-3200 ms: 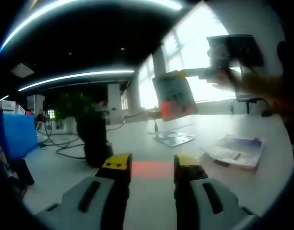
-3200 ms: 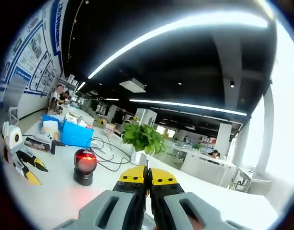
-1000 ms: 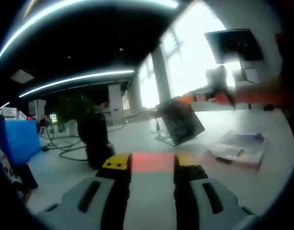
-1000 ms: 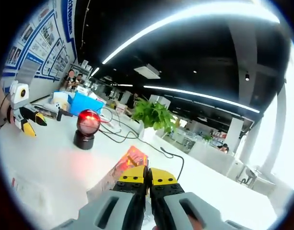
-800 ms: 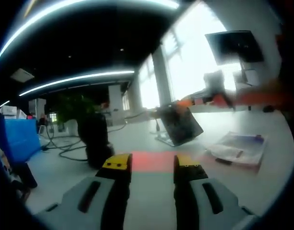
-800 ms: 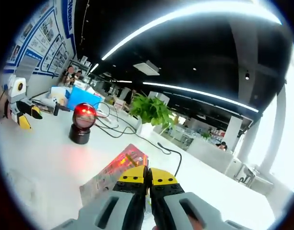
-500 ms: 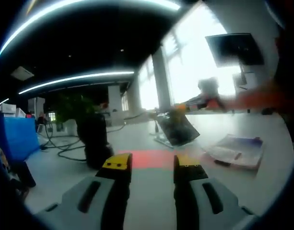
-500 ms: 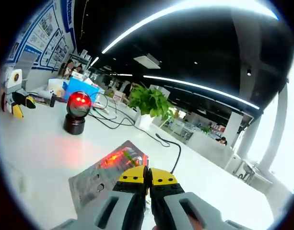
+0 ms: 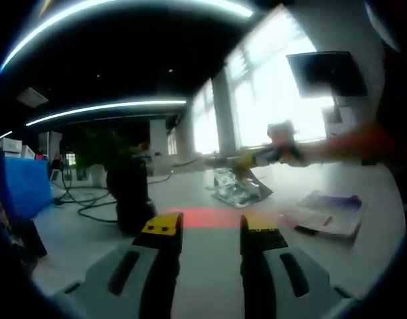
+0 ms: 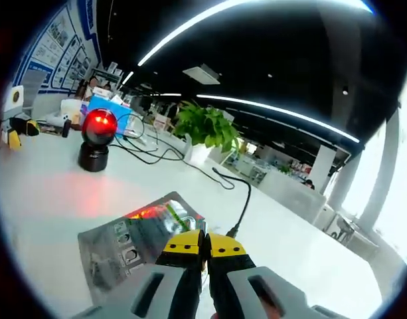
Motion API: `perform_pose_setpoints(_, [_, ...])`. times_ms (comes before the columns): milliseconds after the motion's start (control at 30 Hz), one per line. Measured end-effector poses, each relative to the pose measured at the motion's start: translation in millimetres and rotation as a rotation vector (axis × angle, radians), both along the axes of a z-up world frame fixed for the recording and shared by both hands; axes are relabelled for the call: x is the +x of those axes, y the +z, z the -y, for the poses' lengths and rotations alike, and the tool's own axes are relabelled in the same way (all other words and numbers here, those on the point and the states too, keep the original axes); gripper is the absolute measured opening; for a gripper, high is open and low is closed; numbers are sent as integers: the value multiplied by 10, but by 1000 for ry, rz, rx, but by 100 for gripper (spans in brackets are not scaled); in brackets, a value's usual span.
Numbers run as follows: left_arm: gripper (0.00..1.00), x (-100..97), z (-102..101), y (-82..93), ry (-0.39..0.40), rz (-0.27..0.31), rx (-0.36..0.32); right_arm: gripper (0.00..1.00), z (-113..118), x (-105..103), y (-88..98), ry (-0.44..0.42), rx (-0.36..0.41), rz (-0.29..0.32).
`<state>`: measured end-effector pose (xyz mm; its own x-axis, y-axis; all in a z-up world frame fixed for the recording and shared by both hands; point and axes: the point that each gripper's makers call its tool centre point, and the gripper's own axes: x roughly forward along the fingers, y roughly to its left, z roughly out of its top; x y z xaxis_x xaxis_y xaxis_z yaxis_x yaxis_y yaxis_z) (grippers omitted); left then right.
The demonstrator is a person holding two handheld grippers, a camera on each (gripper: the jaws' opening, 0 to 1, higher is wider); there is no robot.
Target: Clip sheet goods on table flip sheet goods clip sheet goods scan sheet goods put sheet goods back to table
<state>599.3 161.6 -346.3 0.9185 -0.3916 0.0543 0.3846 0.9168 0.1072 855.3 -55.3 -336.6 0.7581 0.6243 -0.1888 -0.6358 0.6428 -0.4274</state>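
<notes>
Between the shut right claw tips, a grey printed sheet packet; left claw parted, empty.

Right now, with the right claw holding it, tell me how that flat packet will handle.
The flat packet looks thin and probably light; the right claw holds it by one edge. It seems fairly stiff, staying nearly flat beyond that grip. Its glossy face may be slippery.
</notes>
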Motion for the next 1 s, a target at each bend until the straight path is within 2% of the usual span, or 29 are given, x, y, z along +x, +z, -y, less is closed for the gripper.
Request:
perform_pose_setpoints(367, [27,4,4,5,2,-2,-7,0,-12,73,-91,2,-26,-5])
perform_pose_setpoints(700, [27,1,10,16,2,-3,-19,0,16,132,-223,-17,-18,-41])
perform_pose_setpoints(1000, [27,11,-10,4,3,-5,-27,0,-30,224,-373,0,-74,-51])
